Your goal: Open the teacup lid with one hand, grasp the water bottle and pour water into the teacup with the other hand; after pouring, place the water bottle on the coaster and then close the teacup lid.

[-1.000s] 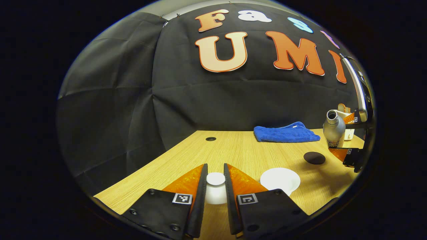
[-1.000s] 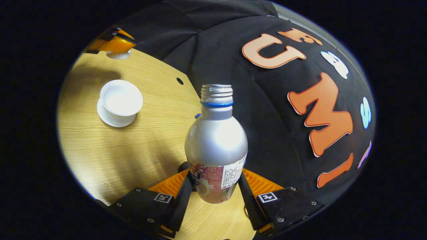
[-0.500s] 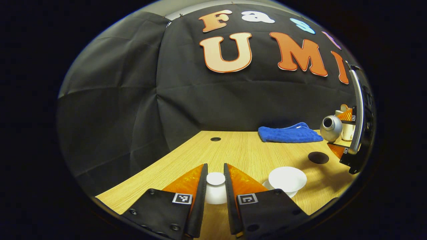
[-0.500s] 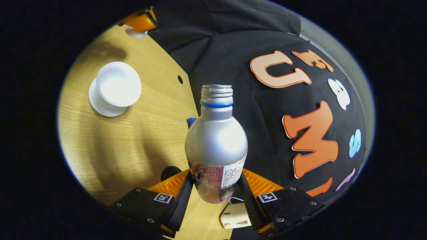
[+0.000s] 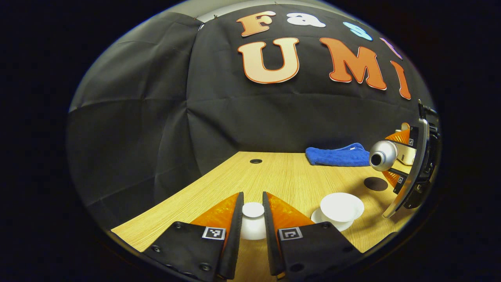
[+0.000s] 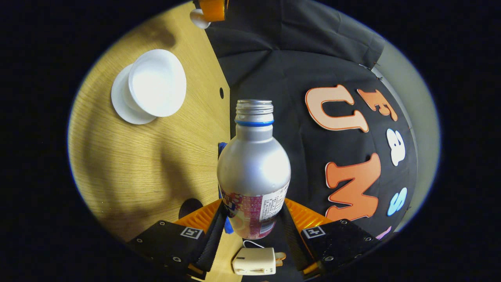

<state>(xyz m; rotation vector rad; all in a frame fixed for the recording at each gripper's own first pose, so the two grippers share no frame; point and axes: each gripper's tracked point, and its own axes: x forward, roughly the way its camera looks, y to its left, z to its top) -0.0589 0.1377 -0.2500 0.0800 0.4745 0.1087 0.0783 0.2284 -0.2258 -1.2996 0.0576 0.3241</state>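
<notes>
Silver water bottle (image 6: 253,164) tilted in right gripper (image 6: 252,225)

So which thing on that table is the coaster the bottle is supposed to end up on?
Start at the wooden table and find the folded blue towel at its far edge. Just in front of it, beyond the white teacup, lies the coaster: a flat, dark round disc, the one black thing among the white crockery.

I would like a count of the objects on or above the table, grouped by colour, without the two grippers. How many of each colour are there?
White: 3 (teacup, saucer, lid)
Silver: 1 (water bottle)
Blue: 1 (towel)
Dark: 1 (coaster)
Cream: 1 (small box)
Total: 7
</notes>
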